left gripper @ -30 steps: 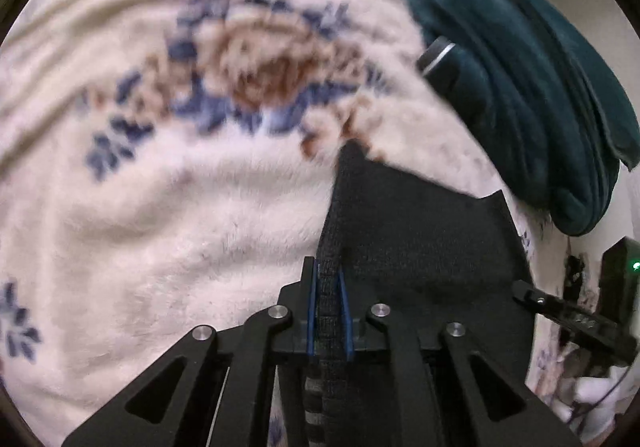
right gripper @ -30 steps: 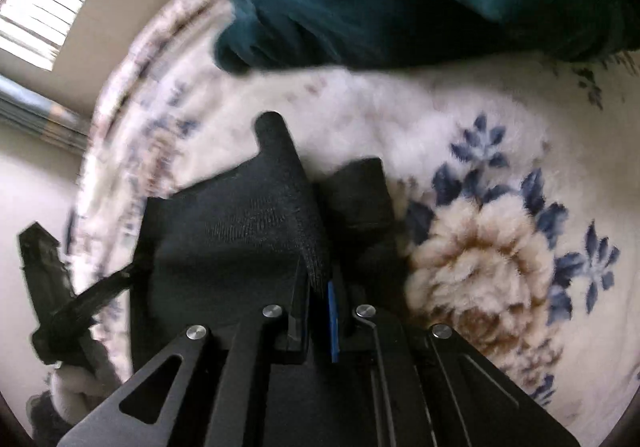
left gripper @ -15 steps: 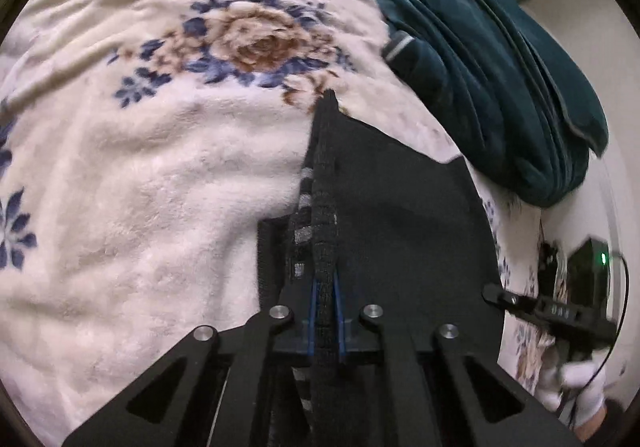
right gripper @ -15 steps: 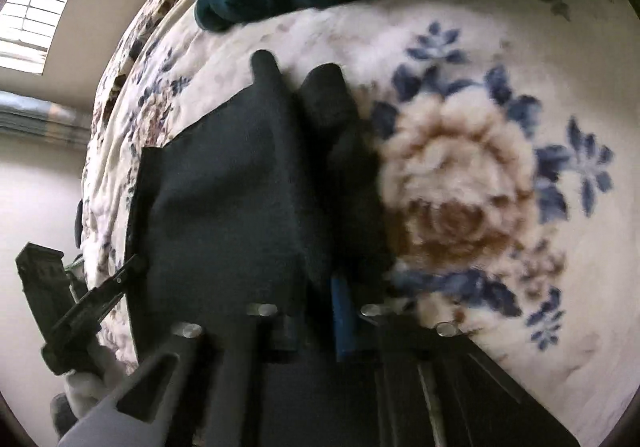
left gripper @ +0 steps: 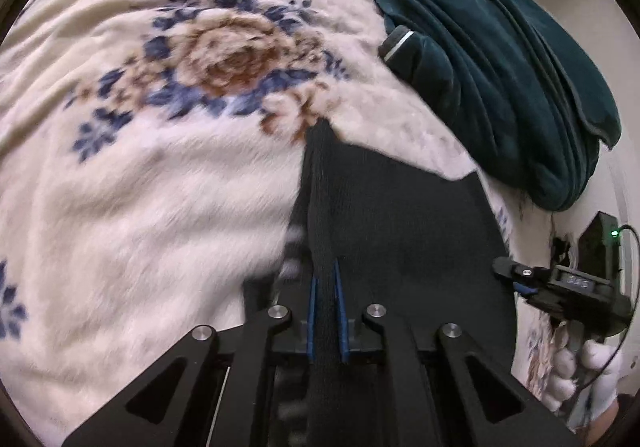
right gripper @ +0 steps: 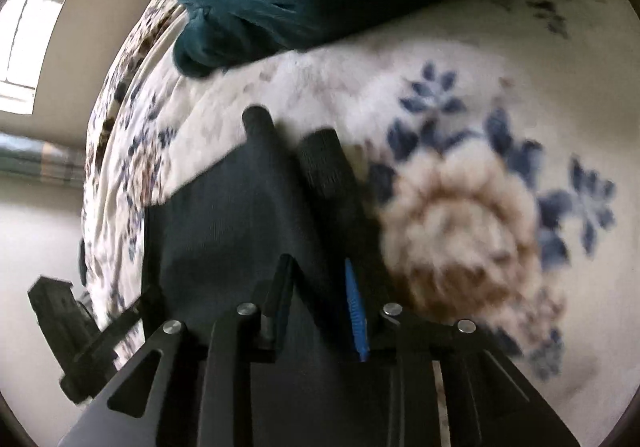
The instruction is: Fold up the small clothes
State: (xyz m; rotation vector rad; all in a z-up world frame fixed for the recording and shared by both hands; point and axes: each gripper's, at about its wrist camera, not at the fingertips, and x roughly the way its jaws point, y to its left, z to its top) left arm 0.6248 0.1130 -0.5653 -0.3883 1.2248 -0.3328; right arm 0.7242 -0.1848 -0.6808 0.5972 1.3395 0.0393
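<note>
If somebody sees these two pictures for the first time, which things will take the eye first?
First the black garment, spread on the cream flowered blanket, its edge pinched in the left gripper. Then the crumpled teal cloth at the blanket's far right. In the right wrist view, the right gripper has just been opening, the garment between its parted jaws.

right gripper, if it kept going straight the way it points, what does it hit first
Most likely the black garment lying between and ahead of the right gripper, with the floral blanket just beneath; depth is hard to judge.
</note>
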